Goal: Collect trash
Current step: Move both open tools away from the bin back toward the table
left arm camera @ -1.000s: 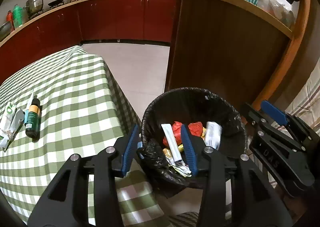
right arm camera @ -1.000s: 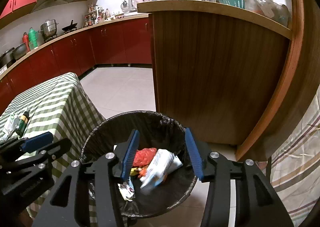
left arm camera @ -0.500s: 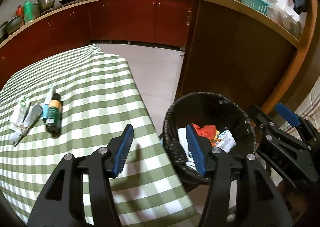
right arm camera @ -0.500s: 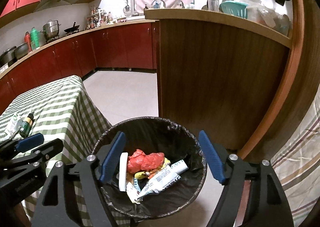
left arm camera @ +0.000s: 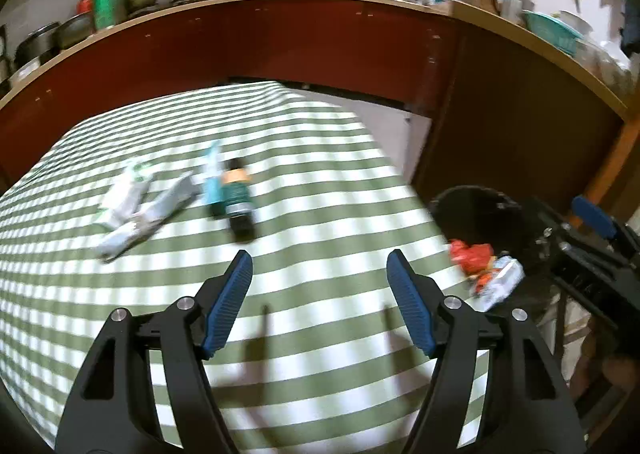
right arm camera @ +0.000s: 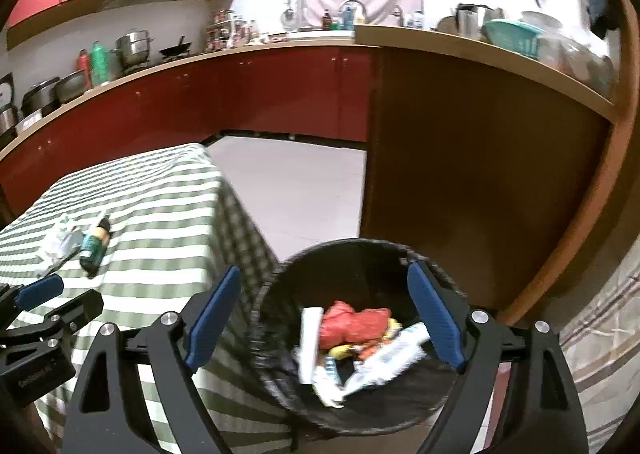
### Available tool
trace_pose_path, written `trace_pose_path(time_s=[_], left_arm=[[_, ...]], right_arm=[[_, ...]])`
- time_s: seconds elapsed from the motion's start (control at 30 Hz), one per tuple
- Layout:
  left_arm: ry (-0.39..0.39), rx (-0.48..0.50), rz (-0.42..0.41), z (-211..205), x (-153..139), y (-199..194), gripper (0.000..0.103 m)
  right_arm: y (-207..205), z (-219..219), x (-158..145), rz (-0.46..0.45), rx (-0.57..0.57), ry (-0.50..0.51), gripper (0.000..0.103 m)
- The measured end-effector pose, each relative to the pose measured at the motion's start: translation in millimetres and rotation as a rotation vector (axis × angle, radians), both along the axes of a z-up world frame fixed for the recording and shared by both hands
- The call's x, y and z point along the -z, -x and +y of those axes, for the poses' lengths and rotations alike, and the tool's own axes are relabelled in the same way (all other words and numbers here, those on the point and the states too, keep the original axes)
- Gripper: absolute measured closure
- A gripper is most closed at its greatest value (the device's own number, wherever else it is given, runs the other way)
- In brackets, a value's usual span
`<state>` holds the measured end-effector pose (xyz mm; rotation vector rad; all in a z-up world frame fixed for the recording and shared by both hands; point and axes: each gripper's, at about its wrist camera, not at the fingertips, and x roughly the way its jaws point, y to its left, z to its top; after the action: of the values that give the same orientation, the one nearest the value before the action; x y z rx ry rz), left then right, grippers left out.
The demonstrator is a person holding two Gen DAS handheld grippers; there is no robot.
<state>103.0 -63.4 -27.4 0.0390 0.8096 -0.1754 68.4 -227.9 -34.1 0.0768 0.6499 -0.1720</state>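
Over the table (left arm camera: 320,158), covered in a green-and-white checked cloth, the left gripper (left arm camera: 320,294) hangs with blue pads wide and jaws opening, nothing between them; two finger shadows fall on the cloth just ahead of it; farther along the cloth lie the remaining trash pieces: a dark bottle (left arm camera: 239,200) with an orange band on its side, a thin blue-white tube (left arm camera: 211,178) touching it on the left, and two pale crumpled wrappers (left arm camera: 136,210) just beside that, edges overlapping, detail blurred; off the table's right edge sits the black-lined bin (right arm camera: 360,274) on the floor, close against the hanging cloth; right gripper (right arm camera: 326,318) is above the bin mouth, jaws opening and spread as wide as the rim, empty; inside the bin: red crumpled bag (right arm camera: 352,324), white strip (right arm camera: 310,338) standing on end, white printed packet (right arm camera: 396,350), small yellow and orange scraps; from the left wrist view the right gripper shows at the right edge beside the bin, and from the right wrist view the left gripper shows low at the left edge over the cloth; room: pale tiled floor (right arm camera: 296,190), curved run of red-brown cabinets (right arm camera: 240,94) under a wood-edged counter holding pots, a wok, green and red bottles; sink with tap under a curtained window; brown wooden counter panel (right arm camera: 480,174) behind the bin, teal basket (right arm camera: 512,36) and kettle on top; red upper cupboards and range hood top left; striped fabric at the far right edge.
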Motion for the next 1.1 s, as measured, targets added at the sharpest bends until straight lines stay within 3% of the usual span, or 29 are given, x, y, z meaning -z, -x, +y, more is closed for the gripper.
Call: trace_pose_path(time_s=[0.3, 0.5, 0.83, 0.93, 1.1], left_arm=[[-0.050, -0.143, -0.017, 73.6, -2.8, -0.3, 0.033], [-0.039, -0.225, -0.003, 119.3, -2.6, -7.1, 0.033], [-0.040, -0.268, -0.006, 157.9, -5.0, -15.0, 0.033], [-0.034, -0.269, -0.002, 165.1, -4.5, -20.3, 0.033], [-0.024, -0.248, -0.005, 169.4, -4.1, -28.4, 0.032]], right_arm=[[-14.4, 57.7, -3.8, 0.016, -0.116, -0.001, 0.019], [-29.5, 98.8, -3.6, 0.035, -0.193, -0.008, 0.019], [-68.9, 156.2, 1.6, 0.073, -0.288, -0.004, 0.019], [-81.8, 169.6, 2.9, 0.086, -0.303, 0.009, 0.024], [-98.7, 184.5, 11.1, 0.139, -0.318, 0.010, 0.043]])
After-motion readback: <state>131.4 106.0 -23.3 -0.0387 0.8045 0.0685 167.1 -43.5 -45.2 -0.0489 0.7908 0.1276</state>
